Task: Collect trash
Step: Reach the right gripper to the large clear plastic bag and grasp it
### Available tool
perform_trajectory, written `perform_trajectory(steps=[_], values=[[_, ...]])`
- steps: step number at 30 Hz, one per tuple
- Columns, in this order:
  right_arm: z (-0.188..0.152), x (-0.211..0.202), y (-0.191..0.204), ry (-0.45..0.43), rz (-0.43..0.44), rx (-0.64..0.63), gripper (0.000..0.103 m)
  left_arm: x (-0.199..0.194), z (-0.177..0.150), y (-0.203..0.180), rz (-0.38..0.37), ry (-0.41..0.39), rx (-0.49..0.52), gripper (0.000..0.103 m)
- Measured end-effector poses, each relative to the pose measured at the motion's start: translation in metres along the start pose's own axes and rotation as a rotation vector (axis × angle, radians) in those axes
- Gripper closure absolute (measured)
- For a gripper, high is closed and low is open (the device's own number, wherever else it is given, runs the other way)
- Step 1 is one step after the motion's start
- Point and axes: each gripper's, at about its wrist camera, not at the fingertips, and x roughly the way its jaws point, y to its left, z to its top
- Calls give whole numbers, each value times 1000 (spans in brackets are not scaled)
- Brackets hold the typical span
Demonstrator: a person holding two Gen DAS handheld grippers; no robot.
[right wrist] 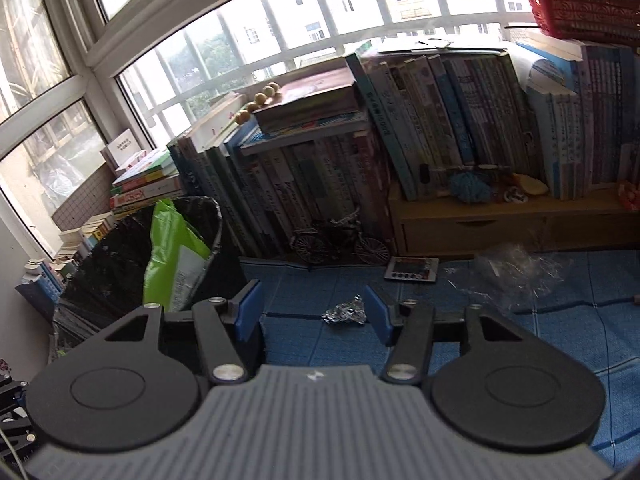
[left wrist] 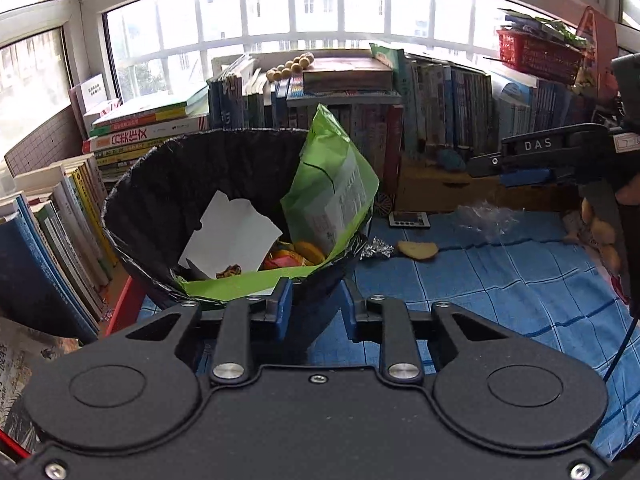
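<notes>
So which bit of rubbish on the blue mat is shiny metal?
The crumpled foil ball, lying beside the black bin; the plastic wrap is clear.

Black bin (left wrist: 168, 184) tipped over, green bag (left wrist: 332, 184) sticking out, white paper (left wrist: 232, 236) inside, shiny foil ball (right wrist: 346, 311) on blue mat, clear wrap (right wrist: 516, 272) nearby

Two close, down-tilted wrist views sharing the bin (left wrist: 168, 184) and bookshelf (right wrist: 460, 128).

Ahead of the claw, daylight pours through a barred window (left wrist: 280, 12) — below it a row of books (right wrist: 460, 120) over a wooden shelf (right wrist: 500, 224), blue cloth (left wrist: 500, 280) underneath.
</notes>
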Motion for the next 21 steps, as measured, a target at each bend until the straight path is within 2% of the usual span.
perform_trajectory(steps=[2,6,9,13,15,18,19,21], values=[[-5,7,-9,13,-28,13,32,11,1,1,13,26,0,79],[-10,23,-31,23,-92,48,27,15,4,-1,34,14,47,78],[-14,40,-48,18,-155,72,24,15,8,-2,35,20,46,78],[-15,64,-70,2,-227,94,20,10,10,-7,75,3,82,78],[-16,78,-80,-4,-266,102,17,16,10,-10,81,22,108,77],[-14,103,-92,-11,-340,84,13,29,7,-7,96,60,83,74],[-13,111,-96,-18,-368,67,12,31,8,-6,90,65,71,73],[-10,128,-103,-44,-396,25,0,35,11,-7,88,66,63,70]])
